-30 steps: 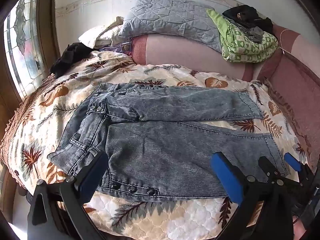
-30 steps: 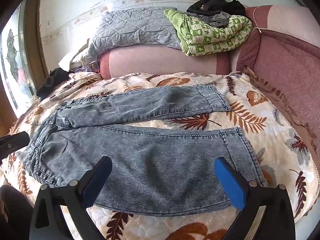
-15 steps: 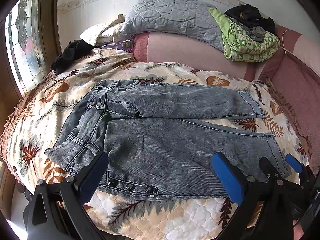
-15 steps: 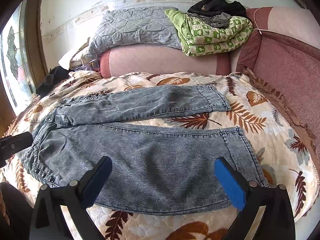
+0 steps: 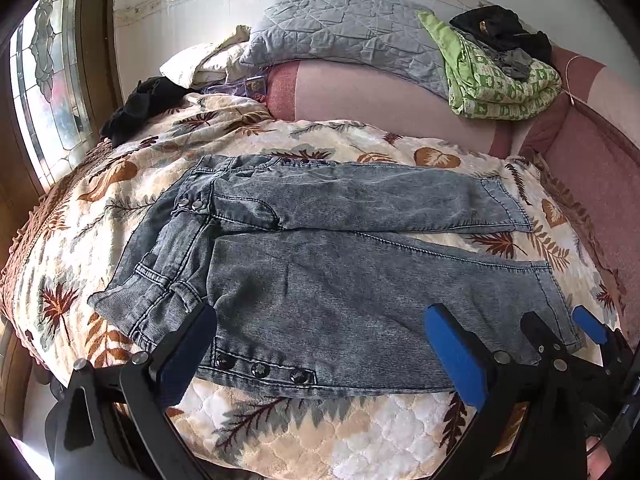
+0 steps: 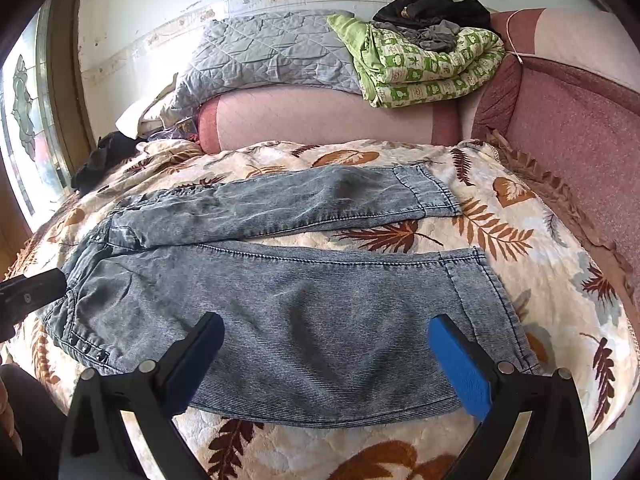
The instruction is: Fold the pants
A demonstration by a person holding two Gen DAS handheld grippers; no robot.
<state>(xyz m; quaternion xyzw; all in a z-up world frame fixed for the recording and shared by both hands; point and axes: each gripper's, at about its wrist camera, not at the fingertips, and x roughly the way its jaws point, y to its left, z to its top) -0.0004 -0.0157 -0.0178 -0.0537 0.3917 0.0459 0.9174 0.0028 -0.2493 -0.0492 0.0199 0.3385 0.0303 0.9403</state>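
Grey-blue denim pants [image 5: 320,272] lie flat on a leaf-patterned bedspread [image 5: 320,432], waistband to the left, both legs stretched to the right and slightly apart. My left gripper [image 5: 320,344] hovers open over the near leg close to the waistband, holding nothing. In the right wrist view the same pants [image 6: 304,304] fill the middle, and my right gripper [image 6: 326,354] hangs open above the near leg toward its cuff. The right gripper's blue tip [image 5: 588,322] also shows at the far right of the left wrist view.
A pink padded headboard [image 6: 320,120] carries a grey quilt [image 6: 264,52] and a folded green blanket [image 6: 420,64] with dark clothes on top. A black garment [image 5: 140,104] lies by the stained-glass window [image 5: 48,80] at the left. A pink side rail [image 6: 580,128] borders the right.
Both grippers have drifted slightly; the pants sit a little higher and farther in the left wrist view. The pants lie as before and both grippers stay open.
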